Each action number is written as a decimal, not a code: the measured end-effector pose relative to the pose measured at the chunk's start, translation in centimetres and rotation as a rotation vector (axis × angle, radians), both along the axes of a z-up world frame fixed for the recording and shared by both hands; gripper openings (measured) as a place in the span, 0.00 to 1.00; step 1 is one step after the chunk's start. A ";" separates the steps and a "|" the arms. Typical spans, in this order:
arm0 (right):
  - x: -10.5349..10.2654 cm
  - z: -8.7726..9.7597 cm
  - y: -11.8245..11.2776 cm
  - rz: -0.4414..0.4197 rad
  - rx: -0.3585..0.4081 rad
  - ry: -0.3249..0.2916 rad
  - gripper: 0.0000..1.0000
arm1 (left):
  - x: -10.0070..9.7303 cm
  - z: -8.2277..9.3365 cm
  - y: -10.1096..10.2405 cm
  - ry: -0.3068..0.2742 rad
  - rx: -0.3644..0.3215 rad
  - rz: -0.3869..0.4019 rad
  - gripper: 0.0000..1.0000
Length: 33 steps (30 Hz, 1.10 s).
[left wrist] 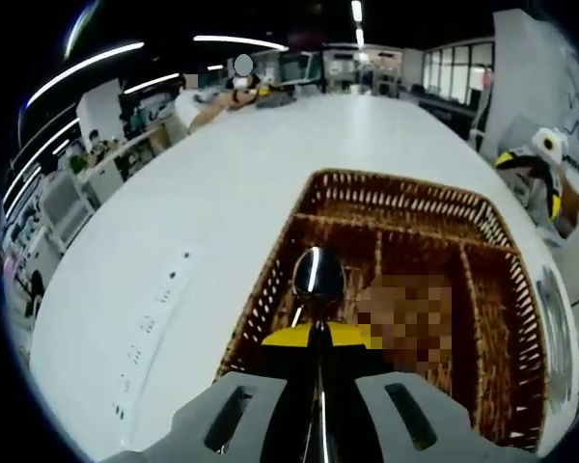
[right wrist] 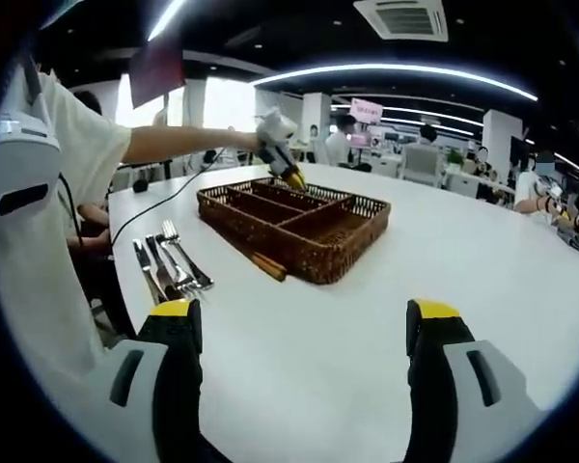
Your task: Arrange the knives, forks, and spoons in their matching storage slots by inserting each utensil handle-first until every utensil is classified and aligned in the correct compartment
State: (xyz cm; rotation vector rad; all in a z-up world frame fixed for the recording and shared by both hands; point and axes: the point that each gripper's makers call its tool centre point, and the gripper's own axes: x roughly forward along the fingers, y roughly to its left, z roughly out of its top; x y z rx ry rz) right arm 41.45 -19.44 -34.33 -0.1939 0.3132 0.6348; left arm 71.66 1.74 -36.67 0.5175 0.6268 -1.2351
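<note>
In the left gripper view the left claw [left wrist: 318, 386] is clenched on a spoon [left wrist: 317, 275], its bowl pointing up over the wicker tray [left wrist: 405, 198]; a mosaic patch hides part of one compartment. The right claw [right wrist: 304, 323] hangs released above the white surface [right wrist: 482, 260]. Knives and forks [right wrist: 169, 262] lie beside the tray, details indistinct. Desks and ceiling lights fill the office behind.

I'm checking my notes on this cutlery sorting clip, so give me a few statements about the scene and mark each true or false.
1. The left gripper holds a spoon over the wicker tray. True.
2. The right gripper holds a fork. False: it is open and holds nothing.
3. Loose cutlery lies on the white table beside the tray. True.
4. The tray is plastic. False: it is woven wicker.
</note>
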 end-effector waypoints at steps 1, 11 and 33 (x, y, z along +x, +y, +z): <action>0.0 0.0 0.0 0.000 0.000 -0.001 0.90 | 0.0 -0.1 0.0 -0.002 0.001 -0.002 0.02; 0.2 -0.4 0.1 0.000 -0.006 0.010 0.90 | -0.1 -0.8 0.3 0.003 -0.004 -0.014 0.02; 0.5 -0.8 0.2 -0.001 -0.020 0.027 0.90 | 0.4 -2.5 0.4 0.007 0.016 -0.067 0.02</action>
